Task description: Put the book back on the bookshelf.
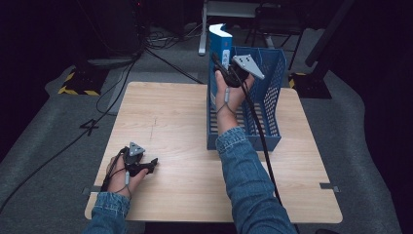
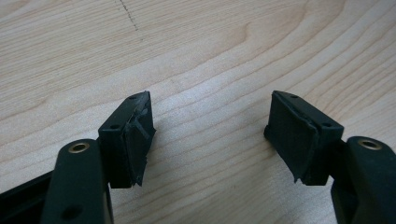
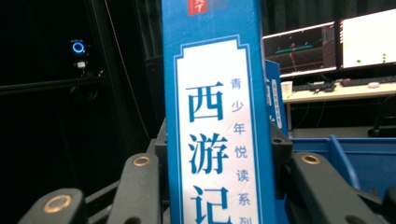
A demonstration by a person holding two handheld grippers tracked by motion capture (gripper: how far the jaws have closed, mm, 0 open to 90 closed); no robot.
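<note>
A thick blue book [image 1: 220,45] with a white label stands upright over the far left corner of the blue mesh file basket [image 1: 267,105]. My right gripper [image 1: 220,67] is shut on its spine. In the right gripper view the spine [image 3: 215,121], printed with blue characters, rises between the two black jaws, which press on both its sides. My left gripper [image 1: 152,165] rests low over the near left part of the wooden table [image 1: 175,126]. Its jaws stand wide apart in the left gripper view, with only bare wood between the left gripper's [image 2: 210,135] pads.
Cables run across the grey floor [image 1: 58,122] behind the table. A dark stand with yellow-black striped feet [image 1: 78,83] is at the far left. Two lit monitors [image 3: 345,42] on a desk are seen far off in the right gripper view.
</note>
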